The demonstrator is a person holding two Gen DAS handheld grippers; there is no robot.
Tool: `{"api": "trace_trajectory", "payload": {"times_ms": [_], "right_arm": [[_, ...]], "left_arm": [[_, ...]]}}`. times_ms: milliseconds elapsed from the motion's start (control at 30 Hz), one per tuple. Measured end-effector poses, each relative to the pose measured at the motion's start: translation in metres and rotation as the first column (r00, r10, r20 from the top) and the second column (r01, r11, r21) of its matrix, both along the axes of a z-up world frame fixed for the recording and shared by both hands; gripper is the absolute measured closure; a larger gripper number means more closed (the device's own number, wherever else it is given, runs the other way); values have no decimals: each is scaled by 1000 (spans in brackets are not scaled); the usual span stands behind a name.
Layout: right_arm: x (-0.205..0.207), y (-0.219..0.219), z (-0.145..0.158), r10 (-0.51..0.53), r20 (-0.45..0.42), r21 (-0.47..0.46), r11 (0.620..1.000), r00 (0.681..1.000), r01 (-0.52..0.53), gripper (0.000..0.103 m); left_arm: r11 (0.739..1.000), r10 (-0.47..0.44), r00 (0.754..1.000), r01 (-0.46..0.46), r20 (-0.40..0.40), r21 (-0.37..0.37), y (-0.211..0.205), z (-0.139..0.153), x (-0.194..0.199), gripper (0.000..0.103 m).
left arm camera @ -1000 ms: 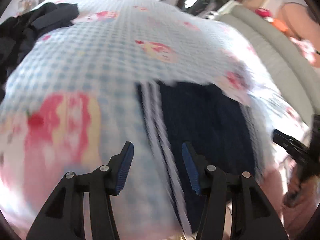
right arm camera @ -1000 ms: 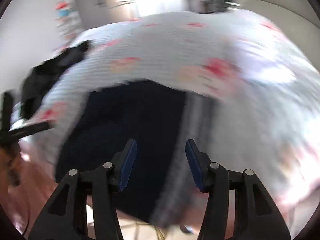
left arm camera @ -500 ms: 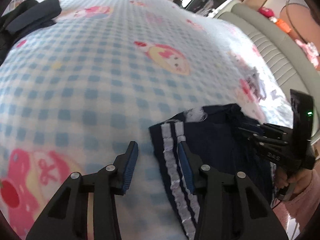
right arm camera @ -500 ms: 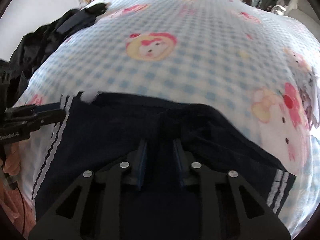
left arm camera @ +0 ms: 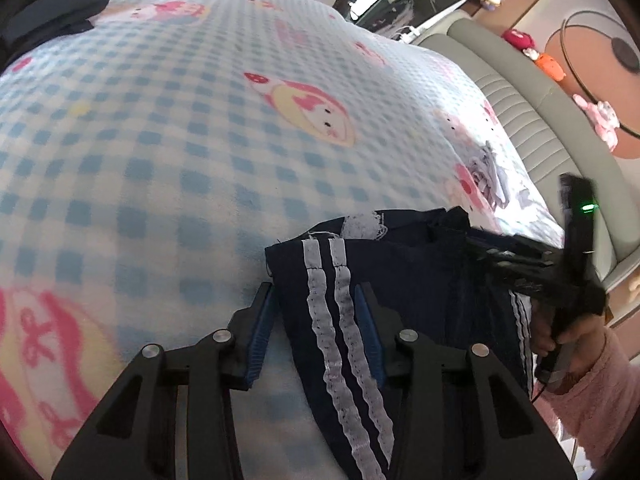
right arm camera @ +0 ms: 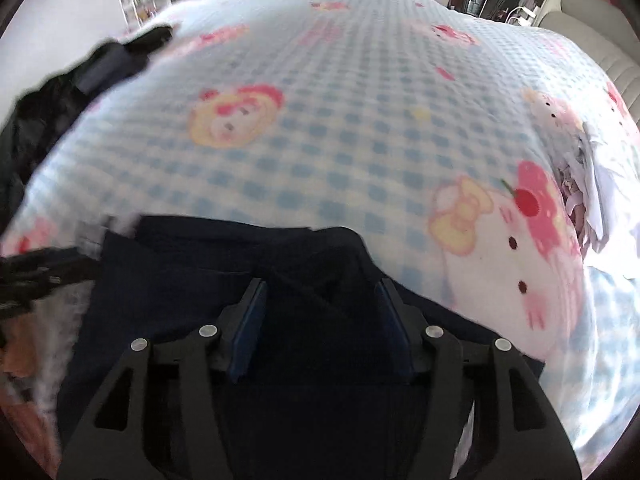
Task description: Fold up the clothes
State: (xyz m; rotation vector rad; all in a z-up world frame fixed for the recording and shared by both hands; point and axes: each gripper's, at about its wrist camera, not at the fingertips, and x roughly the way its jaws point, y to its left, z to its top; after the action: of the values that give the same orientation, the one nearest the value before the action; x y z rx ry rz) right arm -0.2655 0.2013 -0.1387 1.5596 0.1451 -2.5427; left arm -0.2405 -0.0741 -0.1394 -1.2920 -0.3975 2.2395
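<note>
Navy white-striped garment (left arm camera: 400, 280) lies on the checked blanket (left arm camera: 160, 120); left gripper (left arm camera: 314, 312), closing, straddles its striped edge to pinch it, while right gripper (right arm camera: 320, 312) has just reopened above the cloth, gripping nothing.

The garment (left arm camera: 404, 280) is navy with two wavy white side stripes; the blanket (left arm camera: 160, 140) is pale blue-and-white check — strewn with pink, yellow and red cartoon faces; the fingers (left arm camera: 262, 328) are black with blue pads; a sleeve (left arm camera: 596, 392) is fuzzy pink.
</note>
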Motion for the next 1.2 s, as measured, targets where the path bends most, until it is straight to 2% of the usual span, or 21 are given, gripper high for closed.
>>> {"api": "trace_trajectory", "payload": {"times_ms": [33, 67, 100, 133, 167, 267, 333, 367, 467, 500, 533, 600, 633, 700, 733, 833, 933, 967, 1033, 1167, 1200], "right_arm": [[-5, 1, -9, -5, 22, 3, 1000, 1000, 5, 54], [-5, 4, -12, -15, 45, -43, 999, 999, 17, 70], [-5, 7, -13, -23, 61, -83, 996, 998, 28, 75], [0, 8, -6, -28, 36, -87, 996, 999, 31, 88], [5, 9, 0, -33, 9, -91, 995, 999, 34, 92], [18, 19, 21, -60, -54, -128, 990, 997, 52, 94], [23, 28, 27, -88, -89, -101, 992, 992, 79, 98], [24, 33, 25, -108, -92, -72, 992, 990, 102, 98], [15, 60, 9, -209, -6, -56, 976, 978, 209, 97], [20, 59, 15, -215, -37, -40, 976, 976, 214, 94], [24, 57, 22, -220, -69, -25, 975, 973, 219, 90], [34, 55, 34, -228, -133, 6, 973, 964, 231, 81], [38, 52, 41, -226, -166, 17, 973, 960, 232, 77], [48, 34, 60, -148, -244, 2, 988, 959, 153, 72], [47, 22, 62, -90, -231, 0, 996, 969, 93, 62], [35, -10, 48, 47, -124, 21, 999, 991, -45, 61], [20, -22, 18, 88, -6, 57, 995, 996, -87, 61], [15, -22, 8, 88, 27, 63, 994, 996, -90, 61], [10, -14, 1, 70, 39, -5, 998, 997, -70, 65], [9, 10, 17, 11, -2, -154, 988, 1000, -11, 91], [8, 15, 20, 3, -4, -182, 983, 1000, -4, 93]], "left_arm": [[1000, 9, 1000, -9, -3, -2, 0, 0, 0, 89], [1000, 21, 1000, -21, -9, 1, 0, 2, -1, 90], [999, 33, 999, -33, -15, 5, 0, 3, -1, 91], [999, 42, 999, -41, -23, 16, -1, 6, -1, 93], [998, 54, 998, -54, -34, 11, -3, 9, 0, 94], [996, 91, 994, -91, -59, -10, -8, 16, 1, 96], [993, 111, 992, -112, -57, -23, -12, 17, 1, 96], [993, 112, 993, -113, -45, -21, -14, 16, 0, 96], [994, 104, 995, -104, -3, -32, -12, 7, -5, 96], [995, 88, 996, -88, 6, -36, -10, 5, -5, 96], [997, 75, 997, -75, 14, -35, -8, 6, -5, 93], [997, 73, 997, -73, 4, -23, -10, 12, -4, 75], [997, 71, 997, -71, -1, -16, -11, 15, -3, 62], [996, 87, 996, -88, -32, -7, -18, 22, -1, 60], [995, 95, 995, -96, -43, -3, -23, 26, 0, 60], [991, 96, 993, -102, -69, -85, -28, 28, 0, 60], [996, 67, 998, -68, -22, -62, -27, 16, -5, 60], [997, 56, 998, -57, -6, -54, -26, 12, -6, 60], [998, 41, 999, -42, -15, -51, -20, 8, -9, 60], [1000, 22, 1000, -22, -22, -1, -14, 5, -12, 60], [1000, 25, 999, -24, -21, 10, -13, 3, -12, 60]]}}
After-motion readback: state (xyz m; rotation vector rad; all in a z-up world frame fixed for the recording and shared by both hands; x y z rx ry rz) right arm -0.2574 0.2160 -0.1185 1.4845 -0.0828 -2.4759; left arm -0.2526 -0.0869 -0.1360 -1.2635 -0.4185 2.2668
